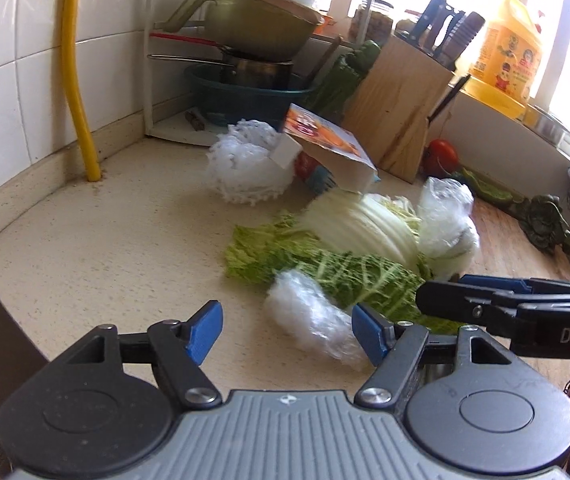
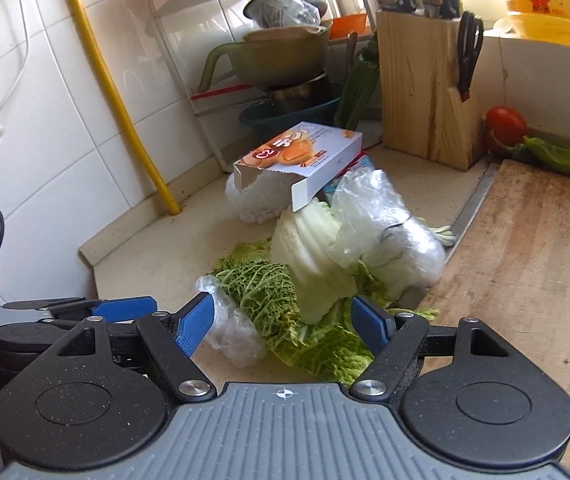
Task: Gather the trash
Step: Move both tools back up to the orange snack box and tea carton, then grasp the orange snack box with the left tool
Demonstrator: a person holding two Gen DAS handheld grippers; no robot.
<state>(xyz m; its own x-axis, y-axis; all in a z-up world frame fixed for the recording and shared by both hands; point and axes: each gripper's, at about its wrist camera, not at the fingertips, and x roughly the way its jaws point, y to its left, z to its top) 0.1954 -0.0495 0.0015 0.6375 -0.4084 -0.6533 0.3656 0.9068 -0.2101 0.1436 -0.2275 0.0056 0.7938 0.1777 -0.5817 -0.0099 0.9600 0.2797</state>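
Desk (image 1: 105, 248): cabbage leaves (image 2: 269, 292) centre, empty box (image 2: 305, 156) far, plastic wad (image 1: 317, 320) near. Left claw (image 1: 287, 328) and right claw (image 2: 283, 324) both open, empty. Risk: wad is slippery, pinch may snag leaves instead.

A wooden knife block (image 2: 425, 88) stands far on the tabletop (image 1: 105, 248), knives and black scissors (image 2: 469, 52) in its slots. Left of it, in the corner, a white rack (image 1: 151, 80) carries a teal basin (image 1: 241, 94), a steel pot (image 1: 257, 70) in it, and an olive bowl (image 1: 257, 26) on top. A yellow pipe (image 1: 77, 80) runs down the tiled wall (image 2: 57, 128) to the tabletop. Right of the block lie a tomato (image 2: 505, 120) and a green pepper (image 2: 565, 158), just beyond a worn cutting board (image 2: 533, 264). A yellow jug (image 1: 505, 48) stands on the far sill.
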